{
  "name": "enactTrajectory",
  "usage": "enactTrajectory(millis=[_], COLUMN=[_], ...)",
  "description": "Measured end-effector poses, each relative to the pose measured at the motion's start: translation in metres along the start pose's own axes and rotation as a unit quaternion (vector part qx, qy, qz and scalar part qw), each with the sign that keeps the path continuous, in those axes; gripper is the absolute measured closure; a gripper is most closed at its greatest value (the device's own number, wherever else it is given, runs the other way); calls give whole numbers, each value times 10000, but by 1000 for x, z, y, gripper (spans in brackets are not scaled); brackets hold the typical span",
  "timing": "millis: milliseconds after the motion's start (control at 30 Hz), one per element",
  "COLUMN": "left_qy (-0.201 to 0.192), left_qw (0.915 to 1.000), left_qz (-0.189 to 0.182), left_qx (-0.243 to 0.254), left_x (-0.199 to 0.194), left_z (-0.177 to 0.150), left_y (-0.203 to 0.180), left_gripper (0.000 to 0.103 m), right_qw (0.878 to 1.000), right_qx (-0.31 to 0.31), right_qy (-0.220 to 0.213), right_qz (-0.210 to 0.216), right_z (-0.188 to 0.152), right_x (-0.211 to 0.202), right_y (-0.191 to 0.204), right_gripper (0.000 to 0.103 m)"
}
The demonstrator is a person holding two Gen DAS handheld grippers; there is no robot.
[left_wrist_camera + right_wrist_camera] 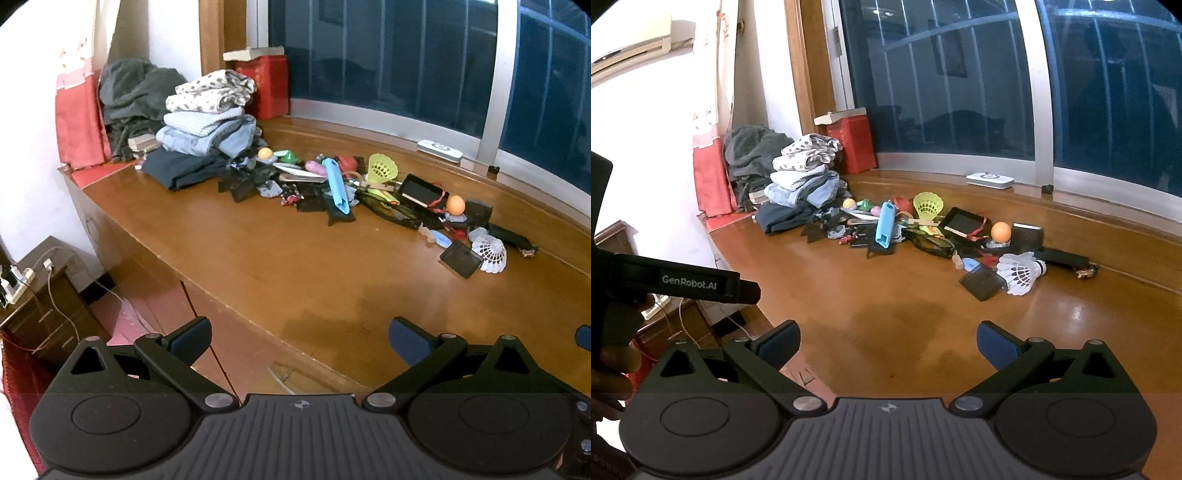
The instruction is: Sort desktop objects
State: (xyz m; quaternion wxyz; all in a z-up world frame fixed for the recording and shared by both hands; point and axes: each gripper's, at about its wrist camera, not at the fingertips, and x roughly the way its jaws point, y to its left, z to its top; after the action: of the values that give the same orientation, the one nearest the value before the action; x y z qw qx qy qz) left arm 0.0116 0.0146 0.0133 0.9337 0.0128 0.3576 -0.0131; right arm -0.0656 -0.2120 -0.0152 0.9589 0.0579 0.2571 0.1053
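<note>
A jumble of small objects lies across the back of the wooden desk (pixel 280 266) (pixel 886 295). It includes a blue case (pixel 336 184) (pixel 885 230), an orange ball (pixel 455 204) (pixel 1001 232), a white shuttlecock (pixel 489 254) (pixel 1019 273), a yellow-green shuttlecock (pixel 382 168) (pixel 928 204), dark glasses (pixel 929 245) and a small black square box (pixel 460 259) (pixel 982 282). My left gripper (pixel 299 339) hangs open over the desk's front edge, well short of the pile. My right gripper (pixel 888 341) is open too, with nothing between its fingers, above bare wood.
Folded clothes (pixel 207 122) (pixel 805 177) are stacked at the back left beside a red box (pixel 266 88) (pixel 851 146). A white case (pixel 439 149) (pixel 990 180) lies on the window sill. Left of the desk stand a low cabinet and cables (pixel 48 295). A hand on the left gripper's handle (pixel 613 362) shows at the right wrist view's left edge.
</note>
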Motion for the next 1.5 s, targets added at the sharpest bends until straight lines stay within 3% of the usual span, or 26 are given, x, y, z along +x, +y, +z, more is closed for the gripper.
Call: enactTrajectory(millis=[933, 1100, 1300, 1400, 1500], left_qy=[115, 115, -49, -207, -280], left_qw=[9999, 9999, 9993, 9974, 9973], left_qz=[-106, 18, 345, 623, 609], left_qx=[24, -24, -143, -314, -315], left_x=[29, 39, 49, 55, 69], left_z=[10, 15, 22, 27, 40], left_y=[0, -9, -20, -19, -11], left_gripper=[0, 0, 1, 2, 3], right_qw=[9999, 9999, 9991, 9987, 9981], right_qx=[-38, 58, -107, -233, -245], right_qy=[143, 95, -90, -31, -81], right_qz=[18, 31, 393, 462, 555], right_z=[8, 12, 14, 13, 21], right_x=[29, 37, 54, 77, 106], right_y=[-1, -21, -48, -51, -48], right_gripper=[2, 9, 16, 24, 29])
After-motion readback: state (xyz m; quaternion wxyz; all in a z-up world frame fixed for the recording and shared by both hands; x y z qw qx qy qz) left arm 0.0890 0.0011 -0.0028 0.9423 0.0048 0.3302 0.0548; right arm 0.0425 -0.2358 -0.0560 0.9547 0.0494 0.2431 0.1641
